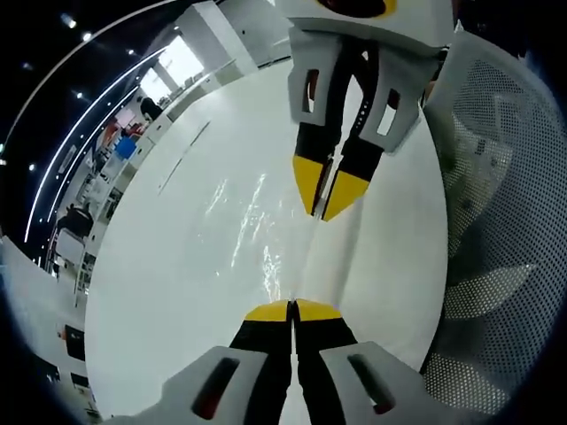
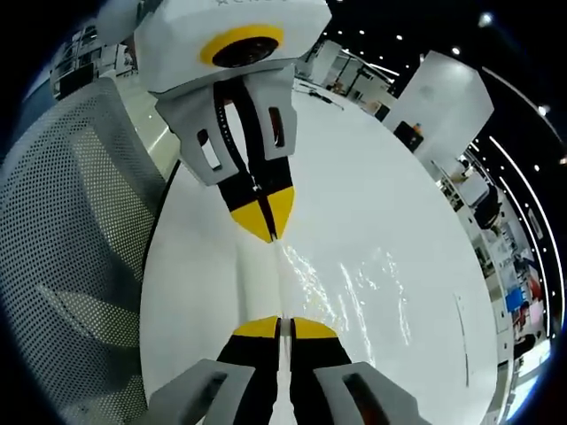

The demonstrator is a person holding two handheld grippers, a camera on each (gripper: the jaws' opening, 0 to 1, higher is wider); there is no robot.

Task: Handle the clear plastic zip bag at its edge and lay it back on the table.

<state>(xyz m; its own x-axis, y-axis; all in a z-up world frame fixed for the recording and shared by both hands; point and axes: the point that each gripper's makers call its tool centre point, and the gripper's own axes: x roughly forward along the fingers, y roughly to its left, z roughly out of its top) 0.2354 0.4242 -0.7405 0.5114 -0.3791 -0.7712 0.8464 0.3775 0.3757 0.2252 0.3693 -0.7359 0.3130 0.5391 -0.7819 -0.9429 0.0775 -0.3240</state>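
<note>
While the clear plastic zip bag [image 1: 266, 239] was stretched between them above the white tabletop [image 1: 177, 292], both tongs were pinched together on opposite ends of one edge: the left tongs [image 1: 291, 310] at the near end in the left gripper view and the right tongs [image 1: 330, 190] facing them. Such a two-point hold likely kept the limp film taut and flat for laying down, beside a mesh chair [image 1: 505, 221].

**Legible text: none**
No text, label, brand, number or sign can be read in either view. A few raised characters are seen along the top edge of the white plastic gripper housing [image 2: 232, 27] in the right gripper view, but they are cut off and too blurred to be identified.
</note>
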